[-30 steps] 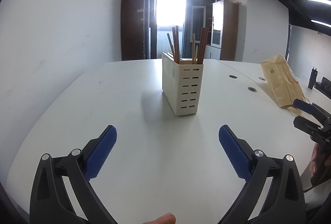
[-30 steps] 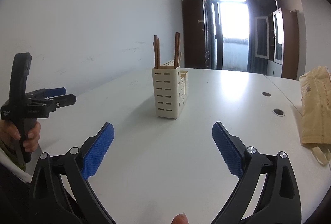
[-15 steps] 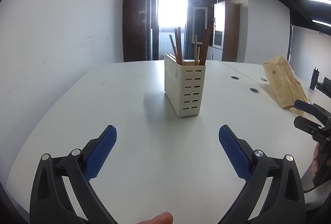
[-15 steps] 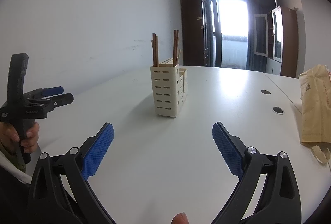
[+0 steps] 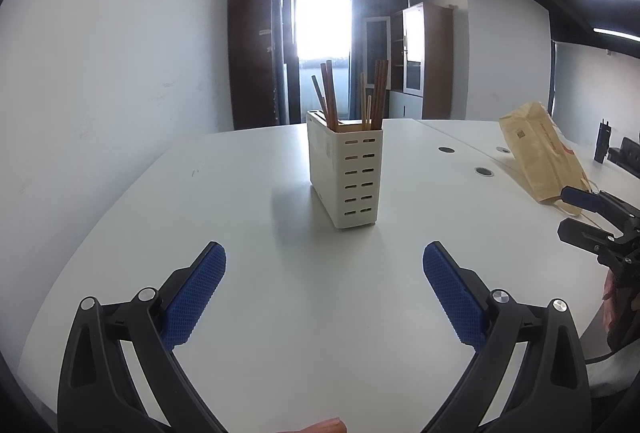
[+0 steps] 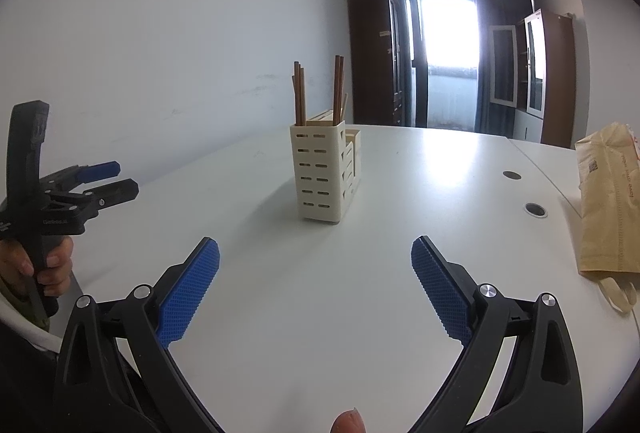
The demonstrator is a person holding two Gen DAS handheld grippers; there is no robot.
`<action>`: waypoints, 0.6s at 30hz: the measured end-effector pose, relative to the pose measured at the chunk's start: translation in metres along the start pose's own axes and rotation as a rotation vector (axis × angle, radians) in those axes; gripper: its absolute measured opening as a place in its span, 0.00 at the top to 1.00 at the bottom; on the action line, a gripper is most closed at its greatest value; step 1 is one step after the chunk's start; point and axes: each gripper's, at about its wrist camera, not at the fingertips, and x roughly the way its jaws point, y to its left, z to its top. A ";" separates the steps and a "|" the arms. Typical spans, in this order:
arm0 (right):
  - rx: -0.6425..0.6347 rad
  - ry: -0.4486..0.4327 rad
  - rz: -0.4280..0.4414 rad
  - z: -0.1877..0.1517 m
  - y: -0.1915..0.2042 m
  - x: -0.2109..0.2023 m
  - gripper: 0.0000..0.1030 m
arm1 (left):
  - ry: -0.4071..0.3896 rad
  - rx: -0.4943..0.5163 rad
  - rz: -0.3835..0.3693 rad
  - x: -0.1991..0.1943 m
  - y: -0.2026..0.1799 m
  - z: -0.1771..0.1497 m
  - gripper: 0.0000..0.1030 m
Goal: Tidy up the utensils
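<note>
Two empty, spread tools, left and right; one chopstick-filled holder.

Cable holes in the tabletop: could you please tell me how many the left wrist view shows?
3 cable holes: one right of the utensil holder, one nearer the camera, and one beside the paper bag, which may hide others.

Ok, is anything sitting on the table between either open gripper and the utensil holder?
Nothing visible. Bare white table runs from the left gripper and from the right gripper up to the cream utensil holder, which stands upright with chopsticks in it. The paper bag lies off to the right, clear of both paths.
</note>
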 end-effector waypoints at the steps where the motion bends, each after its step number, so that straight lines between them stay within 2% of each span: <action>1: 0.001 0.000 -0.001 0.000 0.000 -0.001 0.05 | -0.001 0.003 -0.001 -0.001 -0.001 0.000 0.06; 18: -0.011 -0.004 0.003 0.000 -0.001 -0.006 0.05 | -0.002 0.036 -0.011 -0.005 -0.014 -0.002 0.06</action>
